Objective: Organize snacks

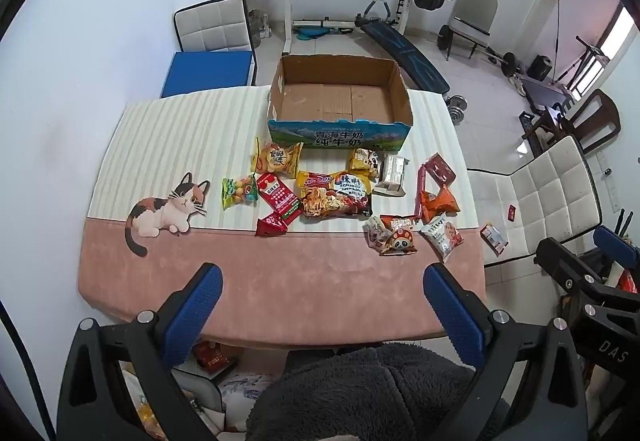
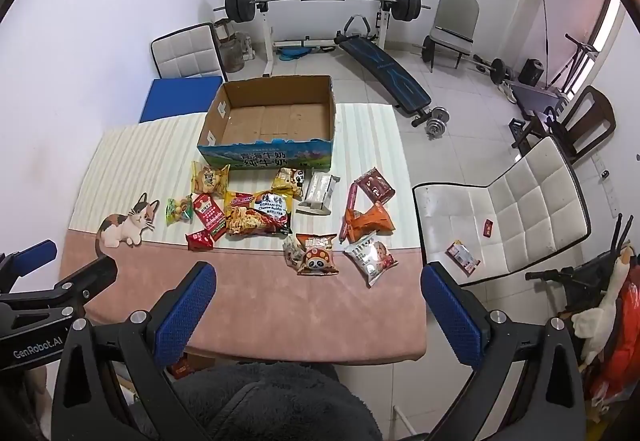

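While snack packets (image 1: 336,197) lie scattered before the empty cardboard box (image 1: 340,101) on the worktop (image 1: 280,293), left tongs (image 1: 324,305) and right tongs (image 2: 316,305) hover wide, holding nothing.

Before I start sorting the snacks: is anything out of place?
Yes. One snack packet lies on the white chair beside the table, apart from the pile; the cardboard box is empty.
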Demonstrator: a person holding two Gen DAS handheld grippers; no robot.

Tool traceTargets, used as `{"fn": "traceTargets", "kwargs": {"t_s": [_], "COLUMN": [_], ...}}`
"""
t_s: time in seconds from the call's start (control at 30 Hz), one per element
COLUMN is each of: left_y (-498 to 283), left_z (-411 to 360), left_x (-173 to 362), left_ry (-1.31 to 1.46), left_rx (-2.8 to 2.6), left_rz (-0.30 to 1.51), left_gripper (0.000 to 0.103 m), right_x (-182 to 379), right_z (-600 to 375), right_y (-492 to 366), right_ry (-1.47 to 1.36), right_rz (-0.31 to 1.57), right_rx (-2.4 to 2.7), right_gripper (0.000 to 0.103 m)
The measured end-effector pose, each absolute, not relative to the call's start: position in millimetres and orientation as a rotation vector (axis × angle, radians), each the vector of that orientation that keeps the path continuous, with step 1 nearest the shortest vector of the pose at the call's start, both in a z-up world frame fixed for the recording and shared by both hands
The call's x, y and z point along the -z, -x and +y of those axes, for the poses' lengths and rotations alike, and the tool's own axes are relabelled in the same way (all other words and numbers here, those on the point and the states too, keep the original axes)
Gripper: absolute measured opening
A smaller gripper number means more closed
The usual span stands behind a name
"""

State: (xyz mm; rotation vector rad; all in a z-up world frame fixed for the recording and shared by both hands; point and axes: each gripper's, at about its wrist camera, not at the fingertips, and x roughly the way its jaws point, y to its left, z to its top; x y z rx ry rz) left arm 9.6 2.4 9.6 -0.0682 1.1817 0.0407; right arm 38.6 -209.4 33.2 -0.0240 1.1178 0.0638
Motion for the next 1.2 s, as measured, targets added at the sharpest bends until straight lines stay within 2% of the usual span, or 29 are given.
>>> {"fn": "traceTargets", "kwargs": {"t_s": [1.2], "left_y": [-9], "left_z": [-11], "left_x": [-24], "left_ry": [0.084], "left_rx": [-0.04], "left_rz": [1.164], "left_gripper": [0.103], "right_x": [-37], "right_z": [-212], "right_y": [-33], "right_ry": [0.022], "right_rz": [1.097], "right_rx": [-0.067], "right_gripper": [0.103]}}
